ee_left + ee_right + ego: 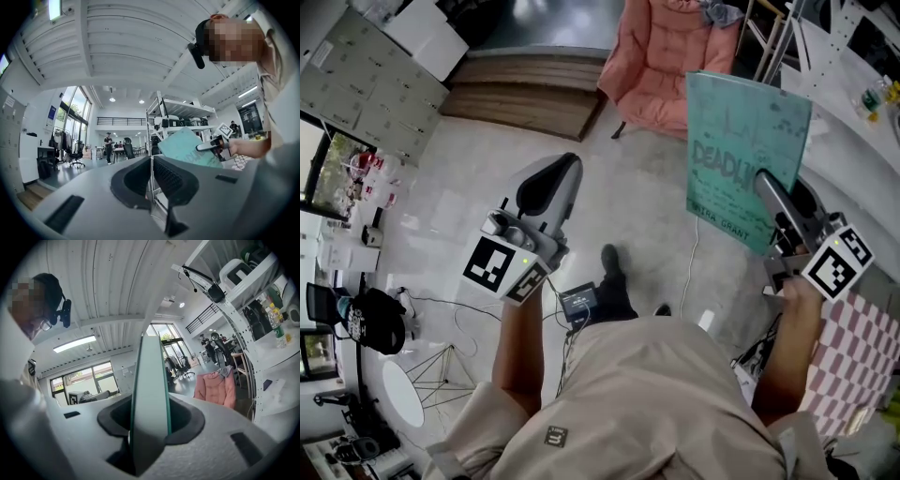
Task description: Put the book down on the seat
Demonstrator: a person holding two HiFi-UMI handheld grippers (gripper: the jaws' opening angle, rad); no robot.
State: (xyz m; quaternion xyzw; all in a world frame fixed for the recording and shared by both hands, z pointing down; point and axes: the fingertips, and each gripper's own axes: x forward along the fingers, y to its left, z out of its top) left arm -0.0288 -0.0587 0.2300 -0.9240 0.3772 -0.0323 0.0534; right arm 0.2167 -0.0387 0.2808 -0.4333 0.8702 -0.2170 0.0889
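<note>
Right claw (pixel 766 185) is clamped on the lower edge of the teal book (pixel 741 150). Book stands upright above the claw, in the air, upper right of the head view. Pink seat (pixel 661 56) sits top centre, just left of the book. Left claw (pixel 551 178) is closed with nothing in it, left of centre.
</note>
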